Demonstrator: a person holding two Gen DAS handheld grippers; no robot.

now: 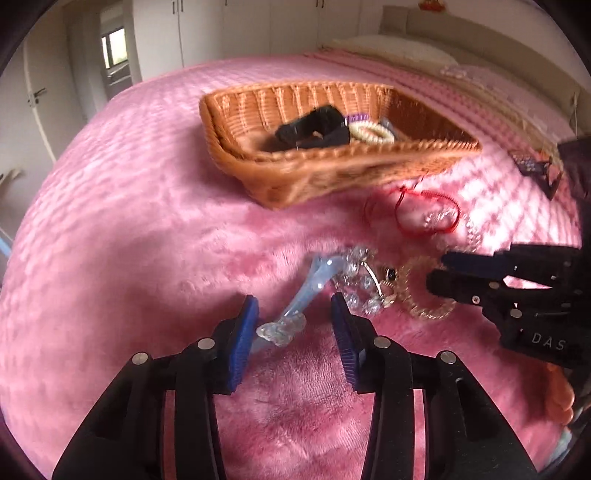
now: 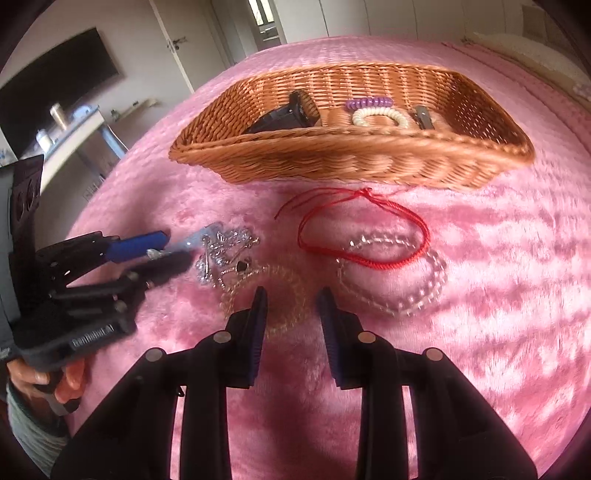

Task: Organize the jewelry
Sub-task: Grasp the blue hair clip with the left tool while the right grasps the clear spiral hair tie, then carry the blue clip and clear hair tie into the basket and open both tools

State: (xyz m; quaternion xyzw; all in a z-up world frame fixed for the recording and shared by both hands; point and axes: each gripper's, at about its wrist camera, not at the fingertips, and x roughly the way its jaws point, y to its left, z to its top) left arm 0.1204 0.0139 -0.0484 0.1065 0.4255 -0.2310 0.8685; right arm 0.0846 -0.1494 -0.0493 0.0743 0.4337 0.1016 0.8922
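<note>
The left gripper (image 1: 293, 306) is gaping around the pale blue hair clip (image 1: 295, 295) lying on the pink blanket (image 1: 147, 240); the right gripper (image 2: 291, 299) is hovering unclenched, empty. That tangled crystal jewelry (image 1: 356, 280) risks snagging, dragging along.

A home bedroom: pink bedspread (image 1: 147, 240), pillows (image 1: 399, 51), wardrobe doors (image 1: 207, 26).

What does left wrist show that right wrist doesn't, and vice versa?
Left wrist only: the light blue hair clip full length between the open left gripper, plus a dark object at the far right.

Right wrist only: the whole clear bead bracelet, a dark wall screen and a cluttered side table.

Both: wicker basket, red cord bracelet, gold chain, silver jewelry pile, pink blanket.
</note>
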